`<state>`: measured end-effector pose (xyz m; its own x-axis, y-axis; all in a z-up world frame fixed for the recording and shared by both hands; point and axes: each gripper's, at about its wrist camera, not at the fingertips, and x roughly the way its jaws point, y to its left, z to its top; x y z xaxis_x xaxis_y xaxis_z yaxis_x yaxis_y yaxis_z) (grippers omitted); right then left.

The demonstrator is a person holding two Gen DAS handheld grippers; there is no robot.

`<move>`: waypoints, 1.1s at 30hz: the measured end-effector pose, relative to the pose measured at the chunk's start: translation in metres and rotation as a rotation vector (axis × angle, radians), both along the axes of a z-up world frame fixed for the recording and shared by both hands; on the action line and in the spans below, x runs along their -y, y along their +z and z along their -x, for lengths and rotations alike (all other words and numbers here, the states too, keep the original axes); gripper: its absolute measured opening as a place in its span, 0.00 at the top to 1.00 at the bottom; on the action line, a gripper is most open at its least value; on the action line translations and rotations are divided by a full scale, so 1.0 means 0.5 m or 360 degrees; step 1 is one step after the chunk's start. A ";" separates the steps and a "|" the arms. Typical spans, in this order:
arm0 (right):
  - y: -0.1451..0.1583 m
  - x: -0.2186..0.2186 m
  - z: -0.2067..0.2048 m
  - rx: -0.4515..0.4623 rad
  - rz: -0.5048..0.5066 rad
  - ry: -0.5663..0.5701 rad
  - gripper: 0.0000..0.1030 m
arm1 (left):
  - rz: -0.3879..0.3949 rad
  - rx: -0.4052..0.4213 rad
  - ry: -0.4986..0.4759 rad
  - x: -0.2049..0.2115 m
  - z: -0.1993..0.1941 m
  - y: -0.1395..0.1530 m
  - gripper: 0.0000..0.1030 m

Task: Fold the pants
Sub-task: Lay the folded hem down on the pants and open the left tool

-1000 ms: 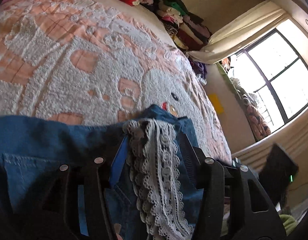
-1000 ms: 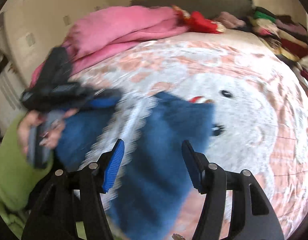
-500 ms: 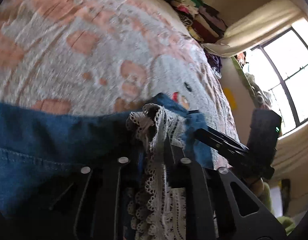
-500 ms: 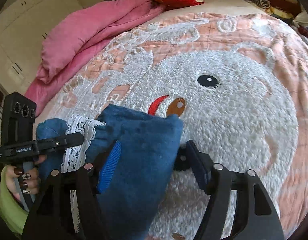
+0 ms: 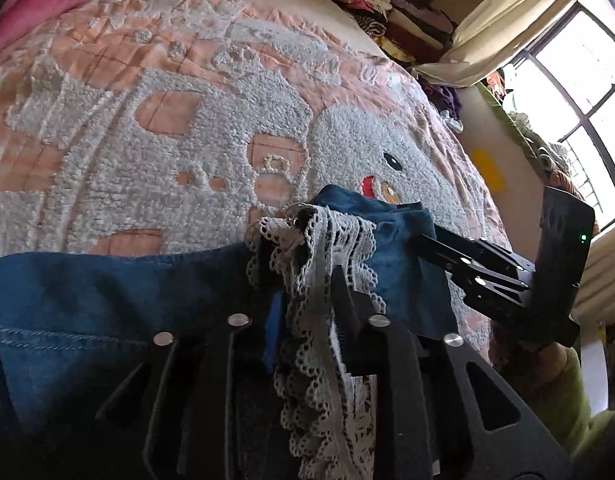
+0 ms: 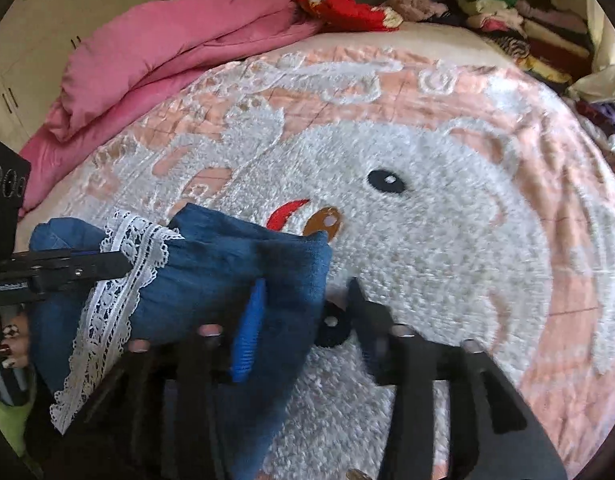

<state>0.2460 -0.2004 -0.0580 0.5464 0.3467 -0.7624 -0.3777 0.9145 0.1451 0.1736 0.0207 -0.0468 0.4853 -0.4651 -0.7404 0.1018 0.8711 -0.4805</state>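
Blue denim pants (image 5: 87, 300) with a white lace trim (image 5: 319, 360) lie bunched on a pink-and-white bear blanket (image 6: 447, 240). My left gripper (image 5: 307, 300) pinches the gathered lace, though its jaws are opening. In the right wrist view it (image 6: 123, 266) enters from the left and grips the pants (image 6: 227, 256) by their lace (image 6: 119, 280). My right gripper (image 6: 303, 304) is open, its jaws opening. The denim corner drapes over its left blue pad (image 6: 247, 332), and bare blanket shows beside the right finger. In the left wrist view it (image 5: 431, 246) reaches the denim from the right.
A pink duvet (image 6: 167, 60) is heaped at the blanket's far left, with red cloth (image 6: 347, 8) beside it. Stacked folded clothes (image 5: 387, 12) line the far end. A window (image 5: 579, 80) is at right. A hand in a green sleeve (image 5: 563, 392) holds the right gripper.
The left jaws closed from wide apart onto the lace. The right gripper came down to the denim corner, narrowed on it, then widened again.
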 end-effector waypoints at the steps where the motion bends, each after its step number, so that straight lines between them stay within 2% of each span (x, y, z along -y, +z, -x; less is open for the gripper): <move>1: 0.010 0.002 0.011 0.0025 0.0016 -0.0012 0.43 | 0.0001 0.0008 0.0002 -0.003 0.005 0.005 0.78; 3: 0.030 0.007 0.035 0.0077 0.0027 -0.0019 0.40 | -0.0002 0.0036 0.0015 -0.020 0.022 0.019 0.74; 4: 0.041 0.011 0.051 0.0102 0.0032 -0.0023 0.35 | -0.0011 0.0045 0.0016 -0.021 0.026 0.024 0.71; 11: 0.083 0.027 0.151 0.0173 0.0035 -0.0063 0.23 | -0.0150 0.0104 0.0028 -0.041 0.090 0.059 0.57; 14: 0.101 0.024 0.185 0.0198 0.0038 -0.0060 0.20 | -0.0122 0.0106 0.0046 -0.052 0.113 0.070 0.52; 15: 0.112 0.021 0.199 0.0218 0.0053 -0.0062 0.12 | -0.0120 0.0118 0.0047 -0.054 0.122 0.076 0.50; 16: 0.121 0.018 0.208 0.0241 0.0060 -0.0059 0.10 | -0.0122 0.0135 0.0047 -0.057 0.134 0.087 0.46; 19: 0.142 0.008 0.232 0.0294 0.0051 -0.0037 0.10 | -0.0121 0.0150 0.0037 -0.058 0.156 0.109 0.35; 23: 0.153 -0.004 0.245 0.0322 -0.0040 0.0005 0.10 | -0.0141 0.0115 -0.0009 -0.050 0.183 0.120 0.35; 26: 0.157 -0.010 0.257 0.0340 -0.0040 0.0062 0.10 | -0.0119 0.0109 -0.0035 -0.030 0.201 0.115 0.37; 29: 0.162 -0.005 0.274 0.0341 -0.0029 0.0102 0.10 | -0.0056 0.0058 -0.0069 -0.008 0.215 0.096 0.45; 33: 0.156 0.010 0.296 0.0340 -0.0078 0.0114 0.10 | -0.0056 -0.0020 -0.0080 0.008 0.230 0.073 0.52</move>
